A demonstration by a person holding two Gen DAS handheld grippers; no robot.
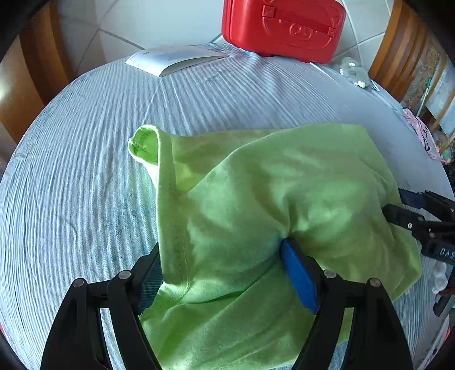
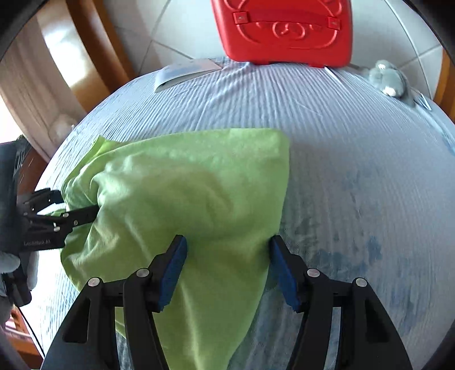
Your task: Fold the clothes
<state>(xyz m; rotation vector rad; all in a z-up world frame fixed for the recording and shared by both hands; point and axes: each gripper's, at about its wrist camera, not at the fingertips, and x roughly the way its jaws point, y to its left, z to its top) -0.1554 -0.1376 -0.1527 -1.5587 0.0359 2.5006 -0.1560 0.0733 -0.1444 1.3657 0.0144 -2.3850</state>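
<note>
Bed w/ striped blue sheet [image 1: 85,170]. Green garment [image 1: 256,185] lies crumpled mid-bed, nearer than red case [image 1: 284,25] at far edge. Left tongs [image 1: 224,273] wide apart, straddling garment; right tongs [image 2: 227,264] likewise. Neither pinches cloth. Booklet [image 1: 173,58] left of case.

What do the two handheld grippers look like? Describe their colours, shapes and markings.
Both are black plastic. The left gripper and the right gripper each have two angular fingers built from paired linkage bars with round silver pivot pins, tipped with flat blue pads. Seen side-on, each body carries small white lettering, too blurred or cut off to read fully. A thin dark cable hangs below the left gripper in the right wrist view.
</note>
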